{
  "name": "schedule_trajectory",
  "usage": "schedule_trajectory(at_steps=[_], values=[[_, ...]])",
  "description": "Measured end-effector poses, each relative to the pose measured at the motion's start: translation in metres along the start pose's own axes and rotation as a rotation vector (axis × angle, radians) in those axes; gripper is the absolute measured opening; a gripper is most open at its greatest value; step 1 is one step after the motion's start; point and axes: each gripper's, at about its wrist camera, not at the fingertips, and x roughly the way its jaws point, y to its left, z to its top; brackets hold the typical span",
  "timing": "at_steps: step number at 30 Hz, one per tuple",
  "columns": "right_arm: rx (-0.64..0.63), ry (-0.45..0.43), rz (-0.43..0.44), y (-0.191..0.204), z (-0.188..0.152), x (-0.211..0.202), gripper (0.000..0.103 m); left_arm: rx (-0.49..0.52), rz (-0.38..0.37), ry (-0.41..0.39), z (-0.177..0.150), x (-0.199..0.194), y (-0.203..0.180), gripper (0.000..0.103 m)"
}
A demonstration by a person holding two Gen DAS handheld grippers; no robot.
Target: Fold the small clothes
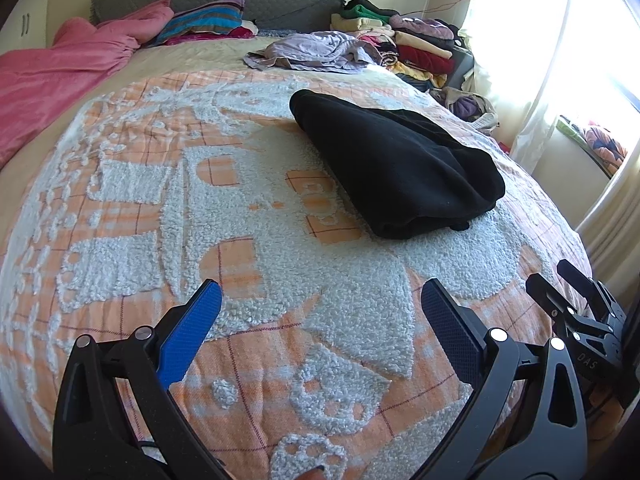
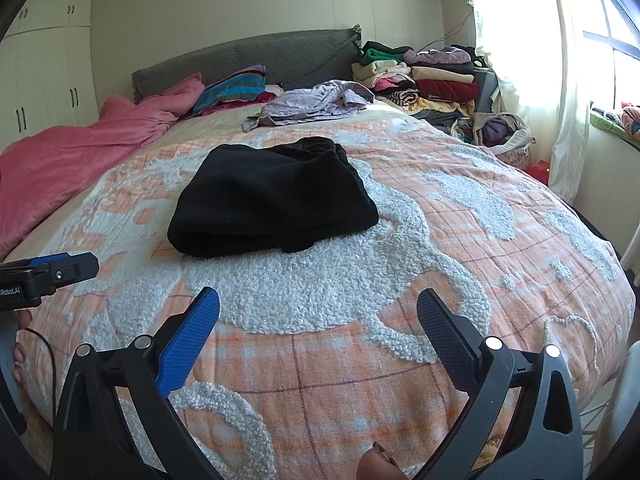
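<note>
A black garment (image 1: 396, 164) lies folded in a thick bundle on the orange and white bedspread (image 1: 248, 216); it also shows in the right wrist view (image 2: 272, 208). My left gripper (image 1: 320, 292) is open and empty, hovering over the bedspread in front of and to the left of the garment. My right gripper (image 2: 318, 300) is open and empty, just in front of the garment. The right gripper also shows at the right edge of the left wrist view (image 1: 568, 280). The left gripper shows side-on at the left edge of the right wrist view (image 2: 68, 268).
A crumpled lilac garment (image 2: 316, 100) lies further back on the bed. A stack of folded clothes (image 2: 424, 76) stands at the back right by the grey headboard (image 2: 248, 56). A pink blanket (image 2: 76, 148) covers the left side. A curtained window (image 2: 568, 60) is on the right.
</note>
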Motion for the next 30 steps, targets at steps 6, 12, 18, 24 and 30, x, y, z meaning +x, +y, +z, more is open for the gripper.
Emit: schedule_trajectory(at_steps=[6,12,18,24,30], values=[[0.001,0.000,0.000,0.0001,-0.0002,0.0005,0.098,0.001,0.017,0.008,0.0008,0.0018,-0.0007,0.094],[0.001,0.001,-0.002,0.0010,-0.0008,0.0012,0.098,0.004,0.031,0.010,0.0006,0.0023,-0.0010,0.094],[0.003,0.000,-0.002,0.0011,-0.0008,0.0012,0.098,0.007,0.031,0.011,0.0005,0.0024,-0.0008,0.094],[0.004,0.001,0.000,0.0007,-0.0013,0.0013,0.098,0.008,0.034,0.013,0.0004,0.0025,-0.0010,0.094],[0.006,0.003,-0.001,0.0002,-0.0011,0.0017,0.098,0.009,0.035,0.016,-0.0004,0.0025,-0.0009,0.094]])
